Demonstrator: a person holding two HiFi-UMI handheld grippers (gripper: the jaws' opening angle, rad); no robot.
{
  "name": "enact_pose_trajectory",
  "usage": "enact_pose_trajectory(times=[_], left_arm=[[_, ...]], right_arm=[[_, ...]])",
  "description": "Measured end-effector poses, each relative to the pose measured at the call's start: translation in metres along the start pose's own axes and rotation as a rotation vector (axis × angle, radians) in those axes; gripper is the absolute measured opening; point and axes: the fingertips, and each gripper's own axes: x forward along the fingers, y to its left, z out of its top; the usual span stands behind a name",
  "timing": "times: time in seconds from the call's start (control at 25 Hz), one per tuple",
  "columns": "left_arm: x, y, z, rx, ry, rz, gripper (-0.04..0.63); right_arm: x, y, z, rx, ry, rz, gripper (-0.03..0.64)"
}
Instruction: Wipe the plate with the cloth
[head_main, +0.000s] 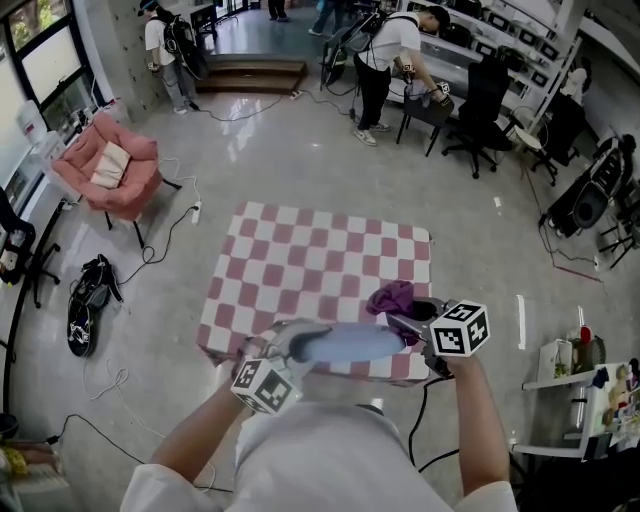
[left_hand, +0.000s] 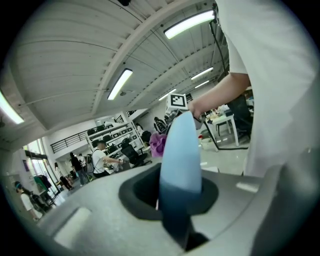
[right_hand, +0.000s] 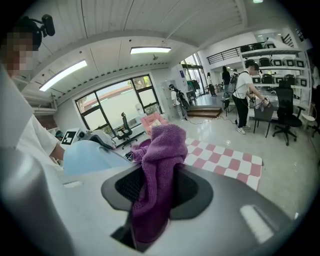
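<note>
The plate (head_main: 350, 343), clamped by its rim in the left gripper's (head_main: 287, 350) fingers, stretched sideways toward the right gripper (head_main: 412, 322), whose fingers pinched the cloth (head_main: 393, 297).

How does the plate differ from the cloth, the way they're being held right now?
The plate is pale blue, smooth and rigid; the cloth is purple, fuzzy and bunched up. The plate is clamped by its edge in the left gripper; the cloth is pinched in the right gripper. In the head view the plate looks the wider of the two. Both are held in the air, off the checkered table.
</note>
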Motion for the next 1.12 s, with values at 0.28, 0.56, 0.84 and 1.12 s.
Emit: enact_pose_trajectory(times=[0.28, 0.56, 0.84, 1.12], left_arm=[[-0.008, -0.006, 0.009, 0.034, -0.017, -0.004, 0.054], [-0.01, -0.019, 0.013, 0.082, 0.0, -0.037, 0.054], [-0.004, -0.032, 0.011, 0.095, 0.005, -0.07, 0.054], [0.003, -0.044, -0.005, 0.121, 0.039, -0.083, 0.054]], right_arm=[[-0.002, 0.018, 0.001, 0.018, -0.002, 0.036, 0.138], [0.003, 0.07, 0.013, -0.103, 0.036, 0.127, 0.138], [0.024, 0.108, 0.014, -0.188, 0.113, 0.142, 0.138], [0.047, 0.125, 0.008, -0.182, 0.151, 0.15, 0.138]])
